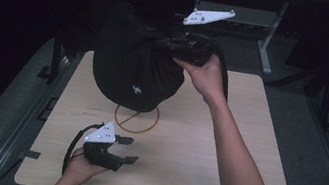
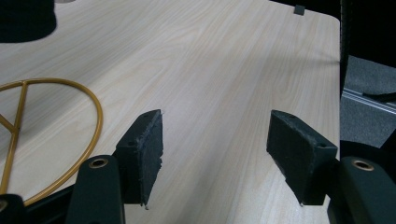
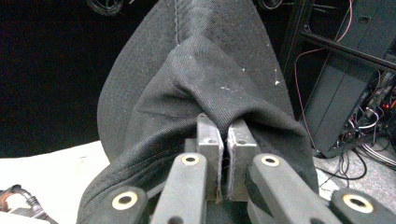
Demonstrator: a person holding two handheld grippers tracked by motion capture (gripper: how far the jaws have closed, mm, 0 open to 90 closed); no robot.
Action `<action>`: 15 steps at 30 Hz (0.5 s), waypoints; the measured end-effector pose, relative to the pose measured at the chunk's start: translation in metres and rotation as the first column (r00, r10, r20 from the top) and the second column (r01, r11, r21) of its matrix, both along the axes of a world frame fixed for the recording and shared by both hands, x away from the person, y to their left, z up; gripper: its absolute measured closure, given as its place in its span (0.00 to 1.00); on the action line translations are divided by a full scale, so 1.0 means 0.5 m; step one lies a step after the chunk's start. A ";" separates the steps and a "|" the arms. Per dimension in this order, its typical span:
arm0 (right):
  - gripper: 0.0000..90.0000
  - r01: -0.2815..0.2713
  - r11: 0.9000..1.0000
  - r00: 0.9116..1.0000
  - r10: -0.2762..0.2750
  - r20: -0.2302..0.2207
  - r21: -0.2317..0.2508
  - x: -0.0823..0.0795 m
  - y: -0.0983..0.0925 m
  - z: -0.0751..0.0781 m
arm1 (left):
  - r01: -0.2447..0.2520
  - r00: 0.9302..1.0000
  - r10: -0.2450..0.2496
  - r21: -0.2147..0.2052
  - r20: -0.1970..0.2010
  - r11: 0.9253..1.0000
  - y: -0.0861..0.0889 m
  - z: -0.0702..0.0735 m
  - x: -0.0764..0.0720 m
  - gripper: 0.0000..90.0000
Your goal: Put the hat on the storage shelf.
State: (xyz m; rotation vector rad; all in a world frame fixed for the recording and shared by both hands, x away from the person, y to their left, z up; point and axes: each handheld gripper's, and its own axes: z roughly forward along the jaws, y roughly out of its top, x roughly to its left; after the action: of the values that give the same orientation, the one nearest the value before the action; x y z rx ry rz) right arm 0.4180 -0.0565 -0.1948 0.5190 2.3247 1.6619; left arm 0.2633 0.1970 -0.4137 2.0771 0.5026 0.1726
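We hold the black bag (image 1: 134, 62) up off the desk (image 1: 224, 148) with our right tool (image 1: 185, 45), whose jaws are pressed nearly together on a gathered fold of its cloth; in the right gripper view the pinched fabric bunches up just above the two pads and spreads away from them. The bag hangs over the far-left part of the desk, its bulk slung to the left of the right tool and below it, so its long axis runs from the pinched upper edge at the right down to the rounded bottom at the lower left. That bottom, with a small white mark on it, hangs just above the far rim of the gold ring (image 1: 136, 118) marked on the desk; we cannot tell whether it brushes the surface. Our left tool (image 1: 125, 149) rests low near the front-left of the desk, jaws standing wide with nothing between them, pointing to the right across the bare wood, with the ring off to its left in the left gripper view. The bag lies beyond the left tool, up and away over the ring, so the left hand is the free one and the nearer to the bag's hanging lower end. We judge that any next grasp turns on raising the left tool toward that end.
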 end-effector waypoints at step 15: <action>0.96 0.025 0.998 1.000 -0.026 -0.017 -0.058 0.050 0.068 0.022 | 0.005 1.000 -0.005 -0.010 -0.004 1.000 -0.002 0.001 -0.002 0.40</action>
State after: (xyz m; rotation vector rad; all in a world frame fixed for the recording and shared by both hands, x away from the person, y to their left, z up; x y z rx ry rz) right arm 0.4428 -0.0228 -0.1836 0.5511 2.3603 1.5804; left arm 0.2625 0.1961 -0.4133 2.0686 0.4996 0.1630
